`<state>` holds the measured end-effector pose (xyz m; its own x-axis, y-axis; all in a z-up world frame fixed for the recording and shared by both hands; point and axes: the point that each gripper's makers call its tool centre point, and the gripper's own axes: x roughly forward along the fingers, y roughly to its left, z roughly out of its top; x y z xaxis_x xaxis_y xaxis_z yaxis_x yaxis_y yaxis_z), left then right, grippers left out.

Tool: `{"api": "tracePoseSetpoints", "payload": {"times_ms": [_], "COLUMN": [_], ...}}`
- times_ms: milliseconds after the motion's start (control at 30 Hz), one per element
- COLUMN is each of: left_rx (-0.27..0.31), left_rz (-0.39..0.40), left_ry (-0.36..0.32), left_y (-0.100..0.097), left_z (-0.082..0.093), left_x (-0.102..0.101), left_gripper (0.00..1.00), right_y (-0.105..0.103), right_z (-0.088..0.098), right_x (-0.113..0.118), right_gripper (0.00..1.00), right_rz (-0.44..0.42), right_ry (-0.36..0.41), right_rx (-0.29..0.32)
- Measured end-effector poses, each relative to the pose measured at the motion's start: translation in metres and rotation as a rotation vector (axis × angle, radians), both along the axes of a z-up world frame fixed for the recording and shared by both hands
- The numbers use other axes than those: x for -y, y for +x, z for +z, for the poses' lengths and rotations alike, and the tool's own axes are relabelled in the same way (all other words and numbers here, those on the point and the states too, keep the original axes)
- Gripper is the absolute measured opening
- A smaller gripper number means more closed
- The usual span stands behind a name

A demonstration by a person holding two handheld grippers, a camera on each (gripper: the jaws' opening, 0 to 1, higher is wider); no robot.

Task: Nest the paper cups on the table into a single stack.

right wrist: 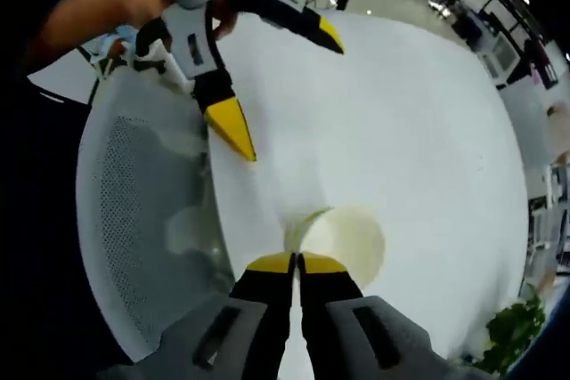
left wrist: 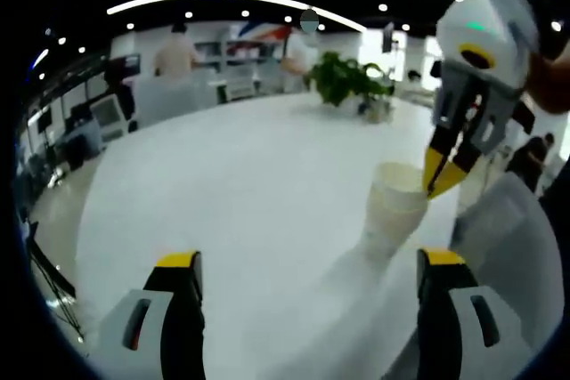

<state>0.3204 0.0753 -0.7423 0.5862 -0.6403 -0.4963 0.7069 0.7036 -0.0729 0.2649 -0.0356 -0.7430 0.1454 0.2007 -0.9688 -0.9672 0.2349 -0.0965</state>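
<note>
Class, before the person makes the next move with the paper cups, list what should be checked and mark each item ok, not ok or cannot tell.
1. Right claw pinches the rim of the top cup: ok, its jaws are shut on the rim.
2. Cups sit nested in one stack: ok in the left gripper view.
3. Stack stands upright on the table: ok.
4. Left claw is open and apart from the stack: ok.
5. Other loose cups remain on the table: cannot tell.
6. Stack is safely away from the table edge beside the chair: not ok, it is close.
</note>
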Motion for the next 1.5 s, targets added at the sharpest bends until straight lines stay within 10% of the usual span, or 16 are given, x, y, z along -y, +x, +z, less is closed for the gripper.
{"api": "tracePoseSetpoints", "payload": {"times_ms": [867,1200,1500], "left_rx": [-0.019,0.004,0.022], "left_rz": [-0.003,0.006,-0.015], "left_ry": [-0.012,-0.053,-0.108], "left_y": [-0.003,0.001,0.0], "left_z": [-0.007,0.004,0.015], "left_x": [0.007,0.014,0.02], "left_gripper": [0.99,0.99,0.99], "right_y": [-0.006,0.002,0.03], "right_z": [-0.02,0.023,0.066], "right_x": [0.0,-0.016,-0.006], "right_gripper": [0.03,0.39,0.7], "right_rz": [0.026,0.015,-0.035], "right_ry": [0.034,0.286,0.566], "right_rx": [-0.002,-0.004,0.139]}}
